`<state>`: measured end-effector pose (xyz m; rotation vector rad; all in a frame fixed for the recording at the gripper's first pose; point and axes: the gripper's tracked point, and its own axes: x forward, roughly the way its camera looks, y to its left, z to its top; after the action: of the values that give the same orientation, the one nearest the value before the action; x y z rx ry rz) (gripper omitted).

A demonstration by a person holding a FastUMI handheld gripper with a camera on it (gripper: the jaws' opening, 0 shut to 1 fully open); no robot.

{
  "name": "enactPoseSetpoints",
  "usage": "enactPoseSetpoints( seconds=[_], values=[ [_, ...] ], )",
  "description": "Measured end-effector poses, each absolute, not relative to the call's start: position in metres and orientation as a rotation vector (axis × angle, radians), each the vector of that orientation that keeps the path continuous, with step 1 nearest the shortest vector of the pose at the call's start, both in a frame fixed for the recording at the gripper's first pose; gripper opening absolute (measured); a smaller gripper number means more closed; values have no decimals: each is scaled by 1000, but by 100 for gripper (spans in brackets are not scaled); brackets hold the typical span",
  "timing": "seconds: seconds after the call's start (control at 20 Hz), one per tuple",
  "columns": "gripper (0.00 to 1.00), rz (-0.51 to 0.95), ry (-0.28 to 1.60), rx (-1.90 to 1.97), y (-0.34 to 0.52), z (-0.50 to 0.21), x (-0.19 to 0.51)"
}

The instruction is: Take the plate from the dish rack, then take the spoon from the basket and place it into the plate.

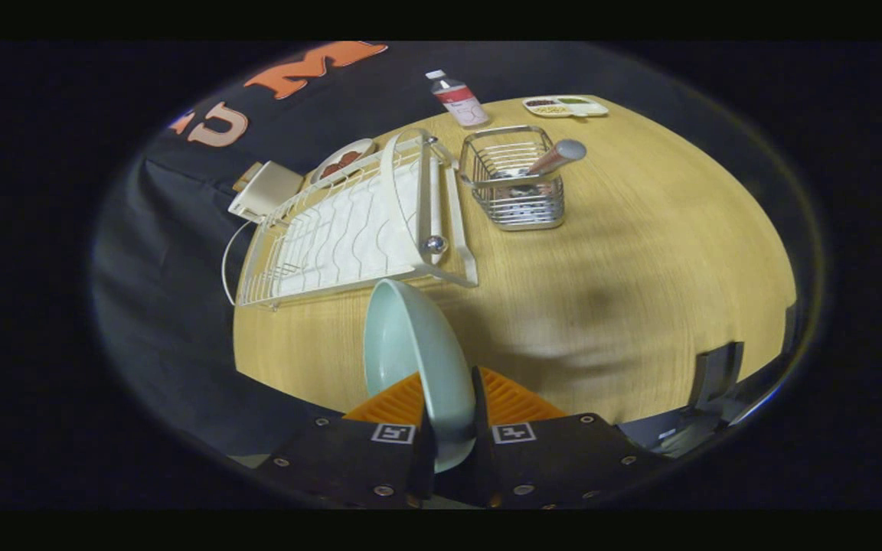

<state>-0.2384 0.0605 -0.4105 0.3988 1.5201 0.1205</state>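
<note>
A pale green plate (410, 352) stands on edge between my fingers, and my gripper (450, 417) is shut on its rim. I hold it above the wooden table (625, 306), just in front of the white wire dish rack (349, 226). Beyond the fingers and to the right of the rack stands a wire basket (517, 184). A spoon (556, 157) leans in the basket, its handle sticking out over the rim.
A small bottle (460, 98) and a divided snack tray (565, 105) sit at the table's far edge. A bowl with reddish food (341, 161) and a white box (265, 191) lie behind the rack. A dark bracket (717, 367) stands at the table's near right edge.
</note>
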Motion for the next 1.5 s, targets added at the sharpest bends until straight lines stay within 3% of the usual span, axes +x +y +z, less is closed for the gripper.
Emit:
enactPoseSetpoints(
  seconds=[0.2, 0.35, 0.7, 0.85, 1.1, 1.4, 1.5],
  values=[
    [23, 134, 1505, 499, 71, -432, -244],
    [33, 110, 1490, 475, 67, -447, -245],
    [39, 55, 1374, 322, 34, -444, -217],
    [54, 11, 1230, 318, 17, -425, -189],
    [70, 9, 1051, 216, -5, -406, -155],
    [70, 6, 798, 152, -12, -382, -105],
    [65, 6, 771, 128, -14, -384, -95]
  ],
)
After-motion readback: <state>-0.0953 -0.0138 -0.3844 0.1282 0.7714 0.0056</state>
